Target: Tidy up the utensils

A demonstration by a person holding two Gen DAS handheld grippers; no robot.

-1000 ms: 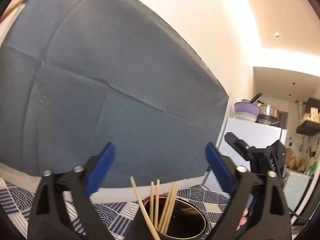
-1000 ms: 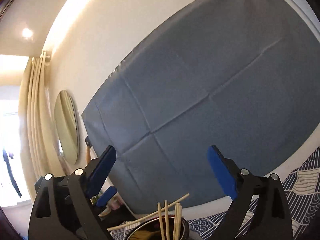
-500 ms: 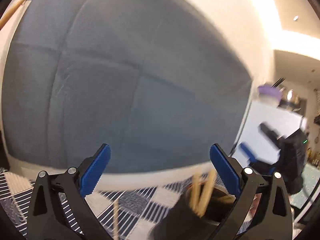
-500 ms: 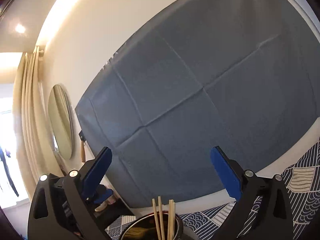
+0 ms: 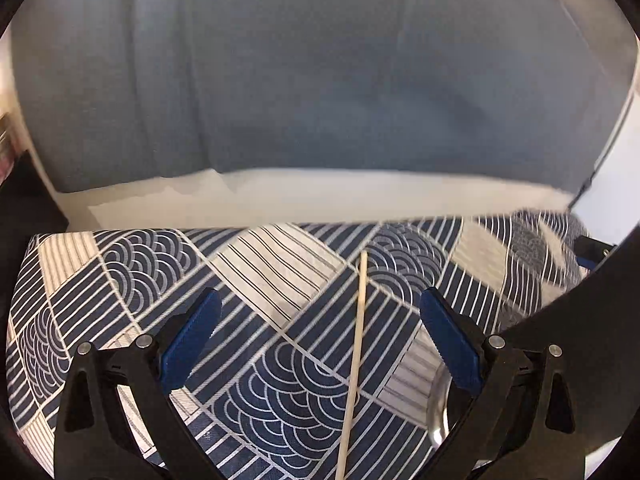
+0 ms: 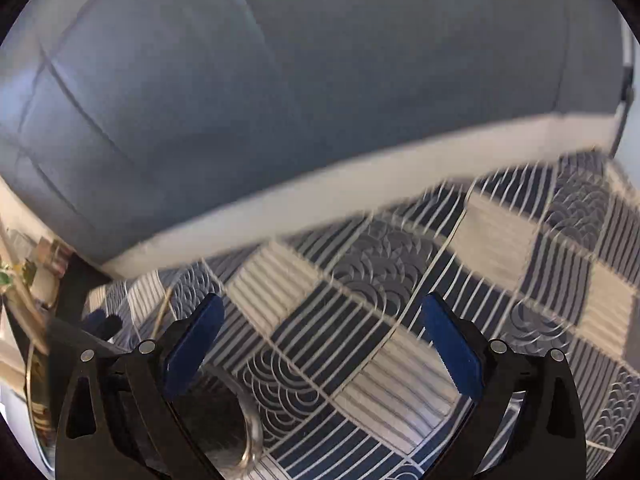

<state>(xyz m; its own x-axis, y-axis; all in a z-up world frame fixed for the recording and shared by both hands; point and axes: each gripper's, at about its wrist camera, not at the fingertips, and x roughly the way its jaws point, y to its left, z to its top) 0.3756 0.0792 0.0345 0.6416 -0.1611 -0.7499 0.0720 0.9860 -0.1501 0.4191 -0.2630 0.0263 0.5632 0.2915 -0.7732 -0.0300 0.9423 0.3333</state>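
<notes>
With both the left gripper (image 5: 320, 332) and right gripper (image 6: 324, 332) spread wide and empty, the chopstick (image 5: 354, 364) at six o'clock should be straddled squarely before closing.

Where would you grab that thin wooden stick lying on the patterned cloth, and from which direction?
Around its middle, coming down from above. The wooden stick lies flat on the patterned cloth, running away from the camera between the open left tongs. Their blue pads already stand on either side of it, so closing across its width should probably pinch it.
</notes>
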